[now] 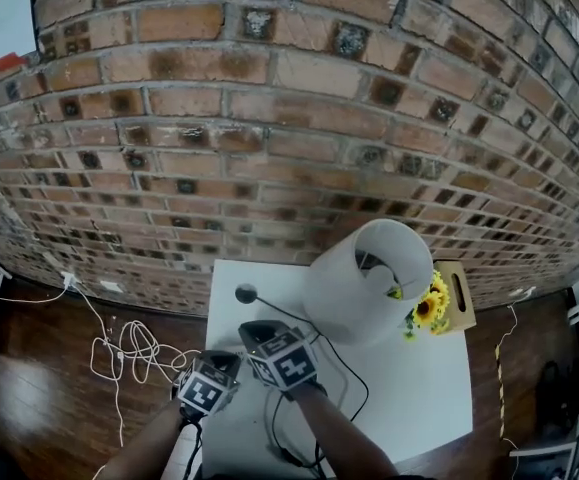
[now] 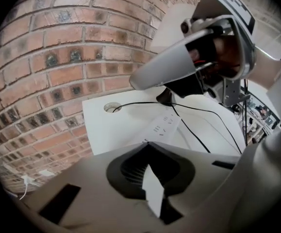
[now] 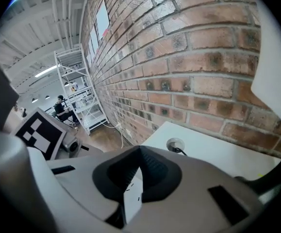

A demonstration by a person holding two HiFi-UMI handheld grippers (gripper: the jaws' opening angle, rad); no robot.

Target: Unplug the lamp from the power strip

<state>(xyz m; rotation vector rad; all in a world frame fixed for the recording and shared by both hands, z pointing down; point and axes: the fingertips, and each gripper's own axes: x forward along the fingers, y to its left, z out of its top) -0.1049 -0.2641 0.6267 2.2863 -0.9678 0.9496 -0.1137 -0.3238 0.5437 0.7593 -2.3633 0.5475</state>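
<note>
The lamp, with its white shade, stands on the white table by the brick wall. In the left gripper view a white power strip lies on the table with a black plug at its far end and a black cord trailing off. My right gripper hangs just above that plug, jaws shut with nothing between them. My left gripper sits at the table's left front edge, shut and empty, pointing along the strip.
A round cable hole opens in the table's back left. Sunflowers and a wooden board sit right of the lamp. White cables lie coiled on the wooden floor at the left. The brick wall stands close behind.
</note>
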